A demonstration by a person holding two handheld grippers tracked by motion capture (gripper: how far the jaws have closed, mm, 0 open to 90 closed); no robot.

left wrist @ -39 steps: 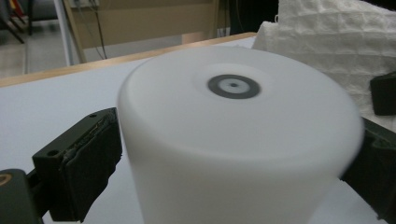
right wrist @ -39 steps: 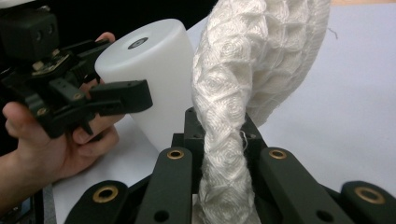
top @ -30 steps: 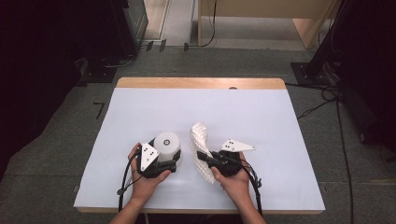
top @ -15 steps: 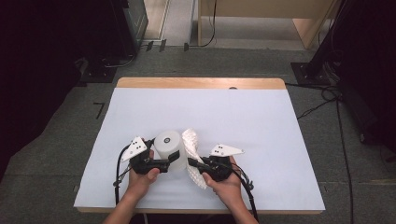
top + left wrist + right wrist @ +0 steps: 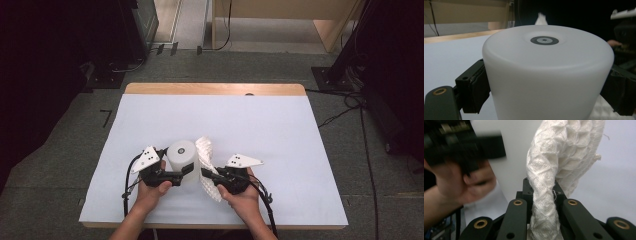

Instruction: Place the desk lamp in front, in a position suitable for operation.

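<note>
Left gripper (image 5: 186,171): jaws spread wide, pads pressed on both sides of the white cylinder (image 5: 181,159).
Right gripper (image 5: 206,174): jaws clamped on the white textured cloth (image 5: 207,165).
Cylinder: upright near the table's (image 5: 280,130) front edge.
Cloth: touching the cylinder's right side.

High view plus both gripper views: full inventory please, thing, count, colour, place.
Cylinder: 1, translucent white, near table edge, standing upright, clamped in left gripper.
Cloth: 1, white, waffle-textured, right beside the cylinder, pinched in right gripper.
Table cover: 1, pale blue-white, over the table.
Table: 1, light wood, its far edge bare.
Left gripper: 1, black, shut on cylinder.
Right gripper: 1, black, shut on cloth.
Hands: 2, left, right, near edge.
</note>
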